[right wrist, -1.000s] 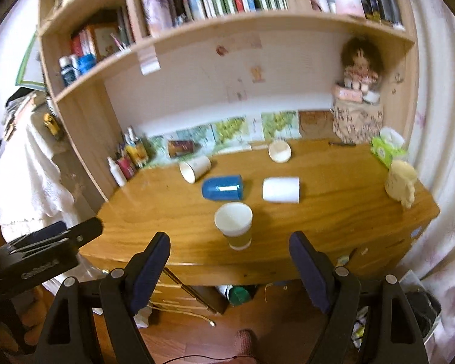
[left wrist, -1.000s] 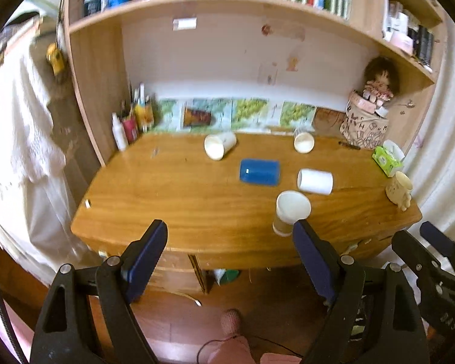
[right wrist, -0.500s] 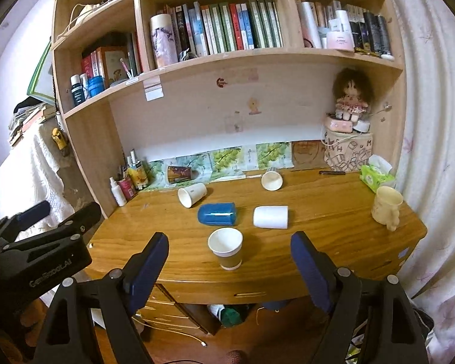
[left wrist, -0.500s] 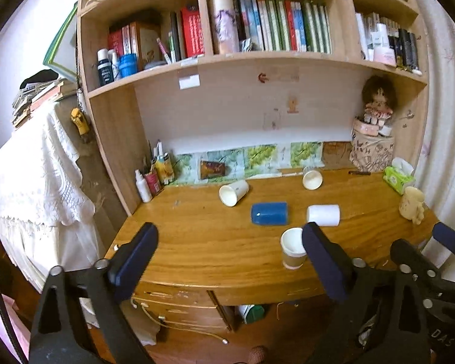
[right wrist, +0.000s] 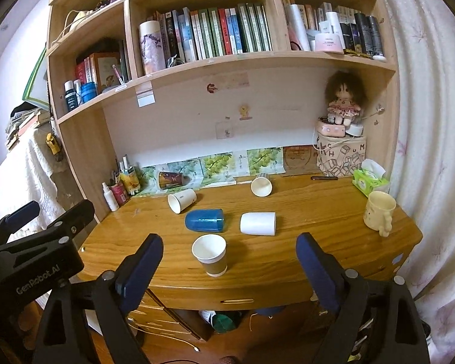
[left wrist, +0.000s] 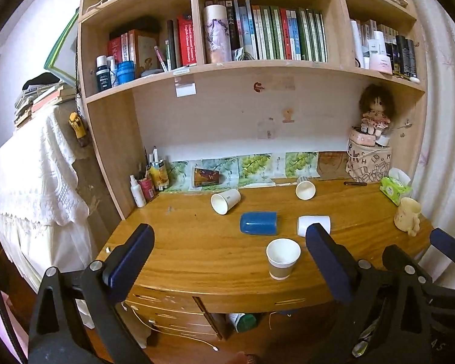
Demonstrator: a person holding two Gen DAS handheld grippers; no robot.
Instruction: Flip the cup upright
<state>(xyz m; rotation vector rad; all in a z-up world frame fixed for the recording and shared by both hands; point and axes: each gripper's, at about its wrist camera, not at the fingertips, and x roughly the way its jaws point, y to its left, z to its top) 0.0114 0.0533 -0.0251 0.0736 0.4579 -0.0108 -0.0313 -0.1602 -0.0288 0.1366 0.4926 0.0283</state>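
- One paper cup (right wrist: 210, 257) stood upright near the front edge of the wooden desk (right wrist: 303, 261), mouth up, with a brown band round its base.
- Five cups lay on their sides behind it: a blue cup (right wrist: 204, 220) just beyond, a white cup (right wrist: 257, 223) to its right, a second paper cup (right wrist: 181, 200) and a third (right wrist: 261, 185) farther back, and a dark printed cup (right wrist: 170, 180) against the wall.
- One yellow mug (right wrist: 378, 213) stood upright at the desk's right end, near a green tissue pack (right wrist: 370, 181).
- One doll (right wrist: 344, 100) sat on a patterned box (right wrist: 341, 154) in the back right corner; bottles and pens (right wrist: 121, 183) crowded the back left.
- Two grippers hung in front of the desk, off its edge and touching none of the cups.
- Left gripper (left wrist: 227, 261) held its jaws wide apart and empty, the upright cup showing between them in its own view.
- Right gripper (right wrist: 229, 262) likewise had its jaws spread with nothing between them but open air, the upright cup framed in the gap.
- Books (right wrist: 218, 33) filled the shelf above.
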